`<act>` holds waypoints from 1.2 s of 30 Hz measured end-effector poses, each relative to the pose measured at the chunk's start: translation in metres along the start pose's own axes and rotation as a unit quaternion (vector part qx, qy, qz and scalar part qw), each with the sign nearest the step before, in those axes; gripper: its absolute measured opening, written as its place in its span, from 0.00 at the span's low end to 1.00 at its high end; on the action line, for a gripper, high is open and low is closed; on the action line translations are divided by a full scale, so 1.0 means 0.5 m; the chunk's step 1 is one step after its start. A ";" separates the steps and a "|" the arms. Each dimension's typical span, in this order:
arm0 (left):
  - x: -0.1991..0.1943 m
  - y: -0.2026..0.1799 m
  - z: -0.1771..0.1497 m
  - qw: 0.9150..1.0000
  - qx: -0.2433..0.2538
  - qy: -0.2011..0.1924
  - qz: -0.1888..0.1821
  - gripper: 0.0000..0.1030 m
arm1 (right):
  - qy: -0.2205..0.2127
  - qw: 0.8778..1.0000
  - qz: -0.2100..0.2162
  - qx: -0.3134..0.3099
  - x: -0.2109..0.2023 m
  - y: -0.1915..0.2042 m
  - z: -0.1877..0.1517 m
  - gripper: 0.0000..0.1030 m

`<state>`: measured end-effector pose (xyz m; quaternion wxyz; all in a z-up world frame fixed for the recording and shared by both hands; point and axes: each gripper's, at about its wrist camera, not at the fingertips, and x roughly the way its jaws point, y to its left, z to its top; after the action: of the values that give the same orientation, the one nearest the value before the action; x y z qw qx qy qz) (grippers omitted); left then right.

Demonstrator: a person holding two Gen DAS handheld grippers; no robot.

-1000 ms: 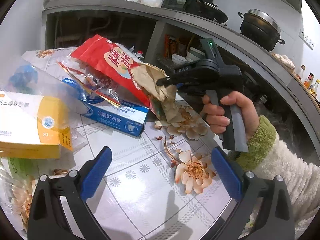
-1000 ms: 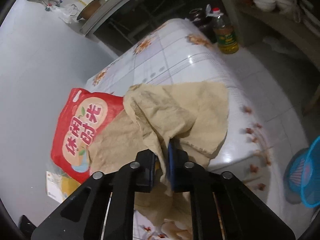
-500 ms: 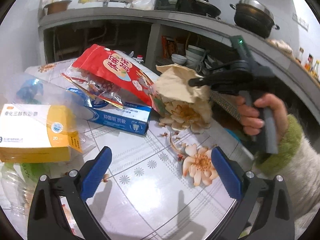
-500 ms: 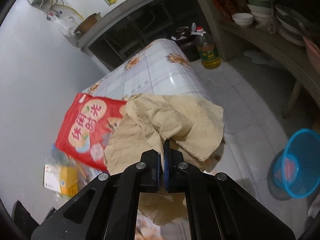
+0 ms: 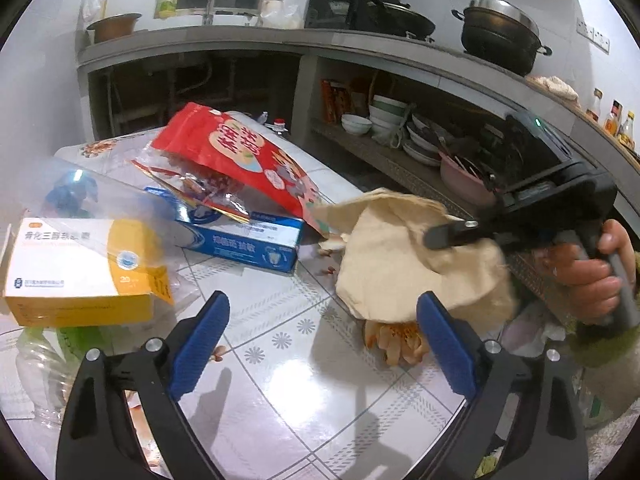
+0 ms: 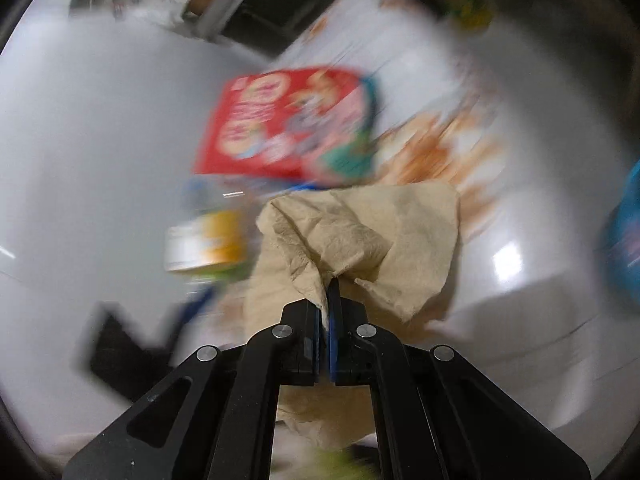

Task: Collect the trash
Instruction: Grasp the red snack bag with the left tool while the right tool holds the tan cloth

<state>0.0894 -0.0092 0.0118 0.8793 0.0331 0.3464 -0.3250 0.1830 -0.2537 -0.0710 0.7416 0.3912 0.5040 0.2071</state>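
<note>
While the right claw [image 6: 327,300] is clamped shut on a fold of the crumpled brown paper [image 6: 372,240], the paper hangs clear of the bench [image 5: 280,380] near its edge, so the step in hand is the carry to disposal. The left claw [image 5: 320,344] stands wide and empty over the bench. The next move likely calls for an unbroken grip until the paper is over the blue basket [image 6: 624,236], then release; the red snack bag [image 5: 240,160] and boxes remain uncollected.

Black pot [image 5: 500,34], wok [image 5: 394,20], perhaps stacked bowls [image 5: 386,114].
</note>
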 end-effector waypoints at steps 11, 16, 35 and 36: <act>-0.058 0.071 0.117 0.995 -0.023 -0.049 0.080 0.79 | -0.023 0.996 -0.070 0.053 0.038 -0.086 0.000 0.02; -0.055 0.131 0.250 0.994 -0.036 -0.016 0.097 0.72 | -0.033 0.995 -0.086 0.026 0.050 -0.074 0.005 0.02; 0.305 0.325 0.460 0.965 -0.135 0.212 0.078 0.64 | -0.036 0.997 -0.066 0.021 0.014 -0.118 -0.015 0.02; 0.314 0.321 0.460 0.965 -0.132 0.214 0.079 0.64 | -0.035 0.997 -0.066 0.020 0.014 -0.118 -0.014 0.02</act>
<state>0.4063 -0.0344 0.0600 0.8043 0.0131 0.5627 -0.1909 0.1740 -0.2821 -0.1231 0.7629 0.3791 0.5065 0.1335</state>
